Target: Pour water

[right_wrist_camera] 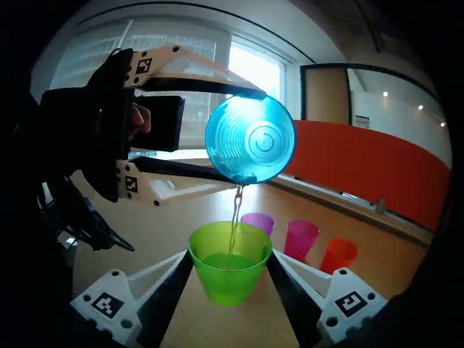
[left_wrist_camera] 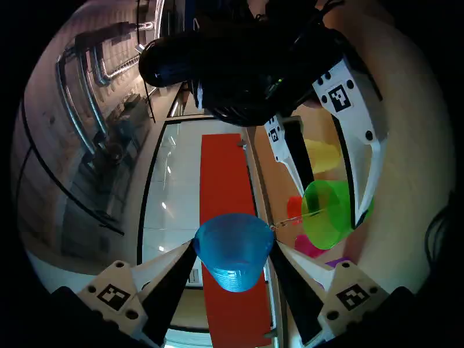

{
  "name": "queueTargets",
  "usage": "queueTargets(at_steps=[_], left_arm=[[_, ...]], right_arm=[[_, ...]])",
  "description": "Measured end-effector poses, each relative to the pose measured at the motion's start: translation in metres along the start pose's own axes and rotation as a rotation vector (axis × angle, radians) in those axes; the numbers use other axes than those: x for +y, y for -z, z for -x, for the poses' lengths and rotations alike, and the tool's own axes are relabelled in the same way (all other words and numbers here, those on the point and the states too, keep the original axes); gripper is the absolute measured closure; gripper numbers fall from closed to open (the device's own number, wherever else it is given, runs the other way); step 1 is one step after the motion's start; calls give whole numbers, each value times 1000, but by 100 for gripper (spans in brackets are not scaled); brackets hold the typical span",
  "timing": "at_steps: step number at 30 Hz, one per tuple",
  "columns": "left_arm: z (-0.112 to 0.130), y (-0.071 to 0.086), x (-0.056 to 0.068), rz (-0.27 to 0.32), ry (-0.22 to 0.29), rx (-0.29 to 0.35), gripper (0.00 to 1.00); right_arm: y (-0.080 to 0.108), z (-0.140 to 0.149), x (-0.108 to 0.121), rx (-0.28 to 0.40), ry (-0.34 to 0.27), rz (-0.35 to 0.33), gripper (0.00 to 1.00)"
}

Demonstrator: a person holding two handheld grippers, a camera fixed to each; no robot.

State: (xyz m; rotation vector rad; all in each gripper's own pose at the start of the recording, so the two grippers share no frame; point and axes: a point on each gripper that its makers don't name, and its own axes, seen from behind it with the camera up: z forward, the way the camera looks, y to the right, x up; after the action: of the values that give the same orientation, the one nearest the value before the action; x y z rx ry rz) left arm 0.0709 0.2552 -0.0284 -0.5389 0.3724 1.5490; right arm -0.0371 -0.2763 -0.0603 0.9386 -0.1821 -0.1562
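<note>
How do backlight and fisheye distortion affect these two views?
Right gripper view: the window blows out behind the blue cup, the hand beside it is dark, the water stream is sharp. Left gripper view: wall pipes bow near the rim.

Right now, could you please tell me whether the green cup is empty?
No, a thin stream of water falls from the tilted blue cup into the green cup, where some has pooled.

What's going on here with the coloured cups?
A person pours water with two handheld claws. The left claw holds a blue cup tipped over; a thin stream falls into the partly full green cup in the right claw. A purple cup, a pink cup and an orange cup stand on the table.
</note>
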Motion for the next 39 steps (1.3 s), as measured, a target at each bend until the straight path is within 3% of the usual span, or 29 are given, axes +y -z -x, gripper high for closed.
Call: queueTargets(at_steps=[9,26,31,39], left_arm=[[-2,0,-2,-11,-42,4,12],[3,-2,-6,-19,-19,-6,12],[12,-3,-5,-12,46,-22,12],[23,-5,-1,5,241,-39,12]], right_arm=[[0,0,1,2,-2,0,9],[0,-1,3,1,-2,6,9],[1,-1,3,0,-5,11,10],[3,-6,3,7,-9,17,9]])
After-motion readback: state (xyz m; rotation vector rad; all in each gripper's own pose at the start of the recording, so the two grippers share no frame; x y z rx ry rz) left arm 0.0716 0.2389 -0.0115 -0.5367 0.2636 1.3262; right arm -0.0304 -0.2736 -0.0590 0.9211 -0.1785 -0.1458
